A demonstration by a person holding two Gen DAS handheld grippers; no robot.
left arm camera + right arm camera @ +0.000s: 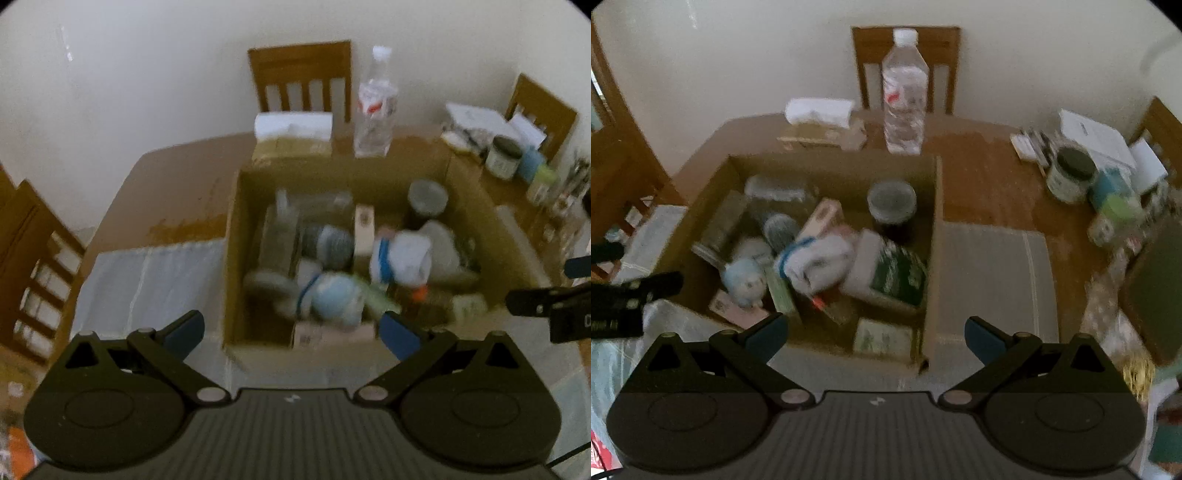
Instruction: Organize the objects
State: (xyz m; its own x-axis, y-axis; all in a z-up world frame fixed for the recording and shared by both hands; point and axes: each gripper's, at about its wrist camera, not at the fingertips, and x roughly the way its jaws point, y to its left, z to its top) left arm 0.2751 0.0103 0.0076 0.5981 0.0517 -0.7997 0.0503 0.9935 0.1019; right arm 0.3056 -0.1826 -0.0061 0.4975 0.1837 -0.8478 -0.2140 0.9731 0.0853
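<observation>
The left gripper fills the bottom of its view, blue-padded fingers spread wide with nothing between them. The right gripper sits likewise at the bottom of its view, fingers wide apart and empty.

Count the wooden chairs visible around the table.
3 at least: one chair behind the water bottle, one at the far right corner, one at the left edge. Others may be hidden.
</observation>
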